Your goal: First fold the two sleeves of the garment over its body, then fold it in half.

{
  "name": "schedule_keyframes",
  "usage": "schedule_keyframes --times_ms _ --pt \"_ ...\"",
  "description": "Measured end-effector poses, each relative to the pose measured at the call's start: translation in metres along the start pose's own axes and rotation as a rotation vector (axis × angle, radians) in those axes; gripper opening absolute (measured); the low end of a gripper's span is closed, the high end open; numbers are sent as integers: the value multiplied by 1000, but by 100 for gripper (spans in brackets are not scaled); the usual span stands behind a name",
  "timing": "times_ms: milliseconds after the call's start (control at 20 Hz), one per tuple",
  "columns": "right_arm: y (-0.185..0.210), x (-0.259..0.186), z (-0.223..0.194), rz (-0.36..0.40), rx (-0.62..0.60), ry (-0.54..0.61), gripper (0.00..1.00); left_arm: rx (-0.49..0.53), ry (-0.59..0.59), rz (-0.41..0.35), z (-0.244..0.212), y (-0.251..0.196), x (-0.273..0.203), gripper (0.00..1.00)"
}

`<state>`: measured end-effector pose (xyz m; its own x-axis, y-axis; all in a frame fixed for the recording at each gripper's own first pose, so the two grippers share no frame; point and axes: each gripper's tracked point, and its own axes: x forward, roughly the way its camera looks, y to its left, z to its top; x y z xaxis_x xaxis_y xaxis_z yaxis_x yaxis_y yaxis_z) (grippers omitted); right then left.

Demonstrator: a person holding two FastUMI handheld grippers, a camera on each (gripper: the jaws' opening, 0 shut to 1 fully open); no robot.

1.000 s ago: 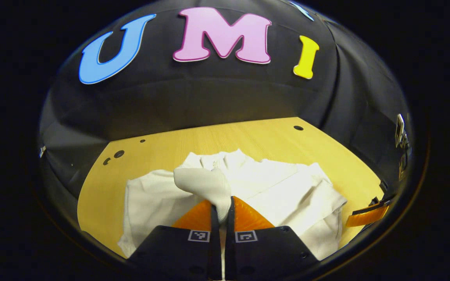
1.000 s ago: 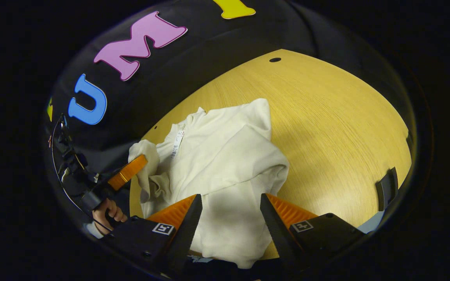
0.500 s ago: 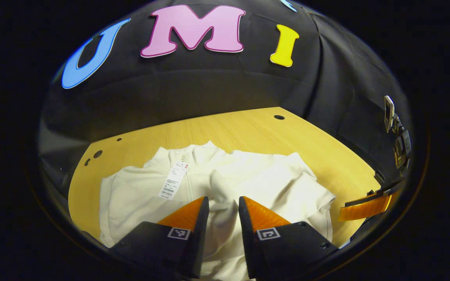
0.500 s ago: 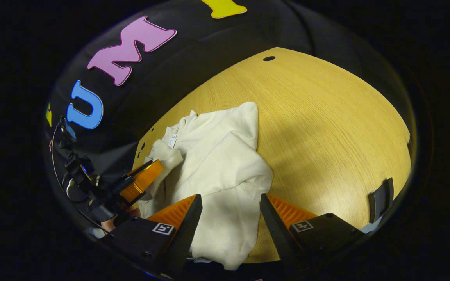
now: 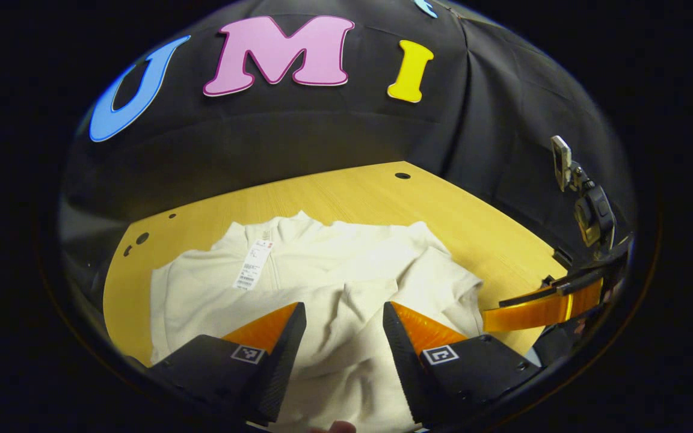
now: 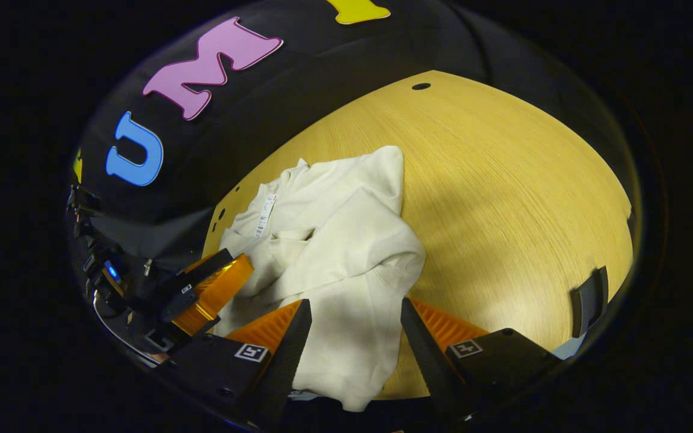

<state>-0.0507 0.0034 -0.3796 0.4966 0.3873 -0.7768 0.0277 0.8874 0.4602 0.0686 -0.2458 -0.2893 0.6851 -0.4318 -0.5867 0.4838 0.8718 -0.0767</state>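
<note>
Both grippers are spread wide with nothing between the fingers. The cream garment (image 5: 322,282) sits on the wooden table (image 5: 473,222), mid-frame in the left gripper view, with both sleeves looking folded over the body, which is probably why nothing's being gripped right now. The left gripper (image 5: 340,337) hangs over the garment's near hem at bottom centre. In the right gripper view, the right gripper (image 6: 352,337) is at the bottom edge over the cloth's lower right part. I'd guess the fold in half comes next, so the hem needs pinching.
</note>
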Motion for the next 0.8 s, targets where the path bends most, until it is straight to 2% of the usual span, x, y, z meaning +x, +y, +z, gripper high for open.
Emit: schedule_keyframes --times_ms 100,250,550,800 --pt "5 -1 -15 1 -11 17 93 6 26 -21 -18 6 -19 80" --pt "10 -7 -39 -13 -54 46 93 30 53 3 -43 30 -49 82" --pt "15 -19 -73 -87 -128 59 93 -8 103 92 -91 96 -104 82" --pt "10 -24 -100 -150 -127 65 93 -110 154 176 -131 146 -137 83"
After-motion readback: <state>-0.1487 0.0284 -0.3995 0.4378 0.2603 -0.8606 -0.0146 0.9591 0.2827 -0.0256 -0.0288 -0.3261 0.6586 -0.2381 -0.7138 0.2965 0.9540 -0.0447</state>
